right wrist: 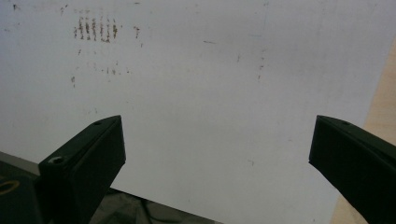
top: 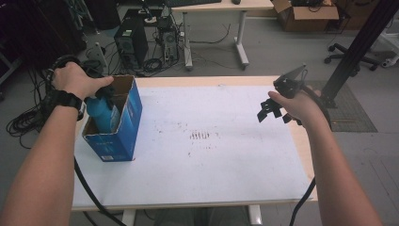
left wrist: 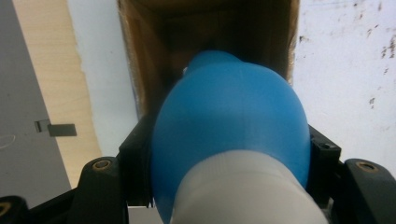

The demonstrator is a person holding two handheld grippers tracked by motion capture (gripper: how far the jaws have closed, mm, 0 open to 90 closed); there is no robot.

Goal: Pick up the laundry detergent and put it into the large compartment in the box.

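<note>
At the table's left edge the left gripper (top: 101,96) is clamping a blue bottle (top: 102,114) that is standing upright, long axis vertical, white end up, inside an open blue box (top: 123,127) whose walls are hemming it in. Across the stained white mat (top: 211,155), the right gripper (top: 272,111) is hanging with jaws spread wide, gripping nothing.

The blue bottle's (top: 102,113) lower part is hidden inside the blue box (top: 117,136).

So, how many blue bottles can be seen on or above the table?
1. The blue bottle is held by the left hand-held gripper, partly inside the open blue box at the table's left side. More could be hidden inside the box.
</note>
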